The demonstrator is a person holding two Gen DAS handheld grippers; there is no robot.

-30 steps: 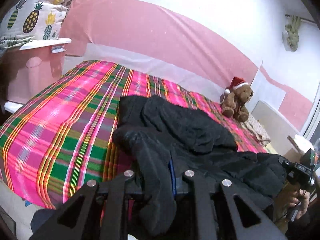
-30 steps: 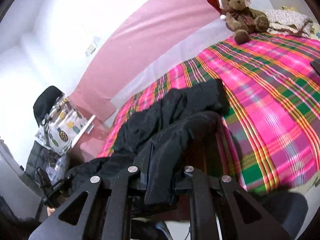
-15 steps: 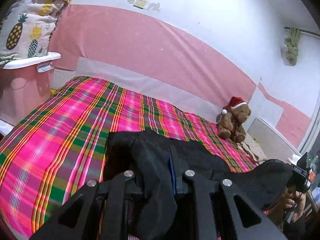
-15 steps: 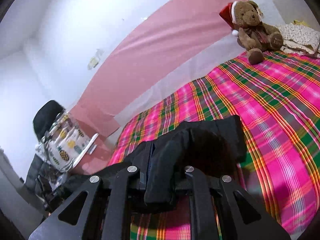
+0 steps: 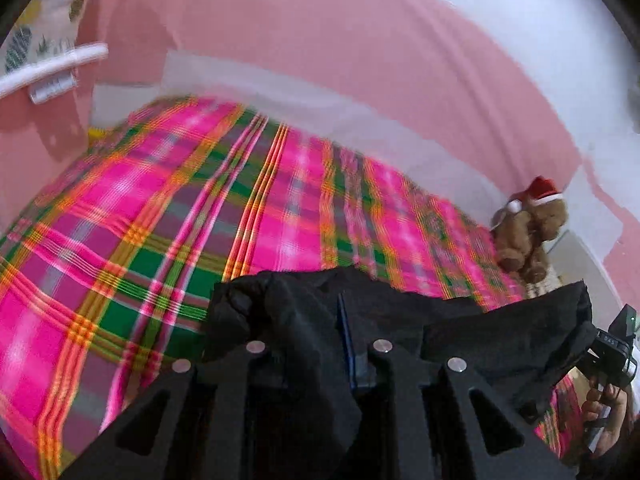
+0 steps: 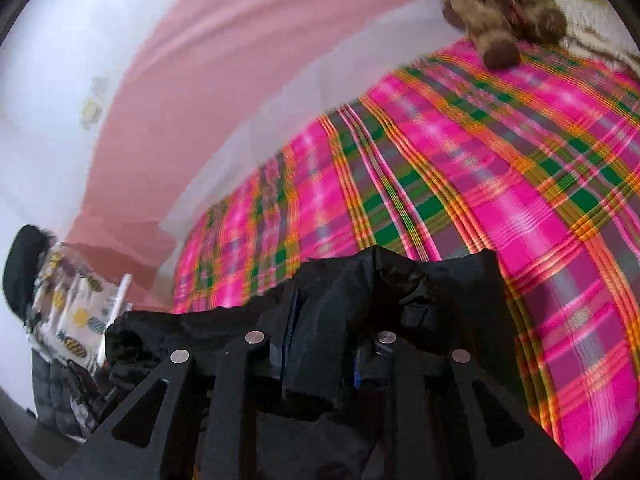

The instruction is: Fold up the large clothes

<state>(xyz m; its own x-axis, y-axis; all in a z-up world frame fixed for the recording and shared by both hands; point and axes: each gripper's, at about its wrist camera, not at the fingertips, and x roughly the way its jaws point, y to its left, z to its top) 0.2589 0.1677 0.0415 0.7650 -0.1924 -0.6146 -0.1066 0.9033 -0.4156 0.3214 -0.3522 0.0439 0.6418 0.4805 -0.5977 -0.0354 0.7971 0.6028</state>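
A large black garment (image 5: 460, 324) is stretched between my two grippers above the pink and green plaid bed (image 5: 160, 220). My left gripper (image 5: 320, 344) is shut on one end of it; folds of black cloth bunch between the jaws. My right gripper (image 6: 320, 340) is shut on the other end of the black garment (image 6: 400, 284), which hangs over its jaws. The right gripper and the hand holding it show at the right edge of the left wrist view (image 5: 612, 344). Both views are blurred by motion.
A brown teddy bear (image 5: 528, 232) with a red hat sits at the bed's far side, also in the right wrist view (image 6: 500, 12). A pink cabinet (image 5: 40, 120) with a pineapple-print cushion (image 6: 76, 320) stands beside the bed. A pink and white wall (image 5: 320, 40) is behind.
Both grippers have lifted the garment off the bed and pulled it taut between them. The cloth no longer lies on the bedspread. The cameras have moved forward over the bed.
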